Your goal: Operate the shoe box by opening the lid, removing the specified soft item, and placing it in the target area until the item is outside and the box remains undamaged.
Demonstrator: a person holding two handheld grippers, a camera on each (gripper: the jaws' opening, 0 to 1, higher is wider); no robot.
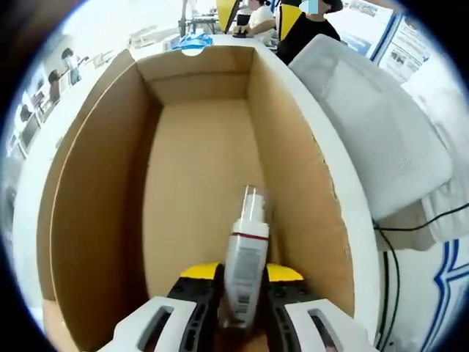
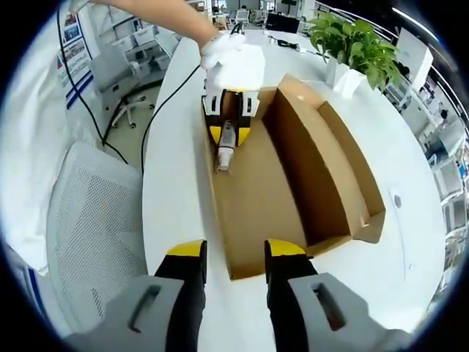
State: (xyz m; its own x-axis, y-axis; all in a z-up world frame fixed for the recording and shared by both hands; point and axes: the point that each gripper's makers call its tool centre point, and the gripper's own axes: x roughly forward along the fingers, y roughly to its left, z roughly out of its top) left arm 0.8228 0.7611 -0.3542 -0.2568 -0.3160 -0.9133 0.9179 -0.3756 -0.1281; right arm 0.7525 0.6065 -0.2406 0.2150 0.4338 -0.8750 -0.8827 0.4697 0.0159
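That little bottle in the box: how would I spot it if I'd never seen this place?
Find the open cardboard box on the white table. At its far end, the left tool grips a small white bottle with a red band and clear cap, the box's sole content.

We see a white tabletop (image 2: 176, 220) with a curved edge, set in a bright open office. Just beside its edge stands a white mesh-backed chair (image 2: 91, 227), and a black cable (image 2: 157, 117) trails over that edge toward the floor. A green potted plant (image 2: 352, 44) in a white pot sits at the far edge. Beyond it we make out rows of desks and office chairs (image 2: 132, 55), posters on a wall (image 2: 72, 29), and seated people (image 1: 304, 29) at another desk.
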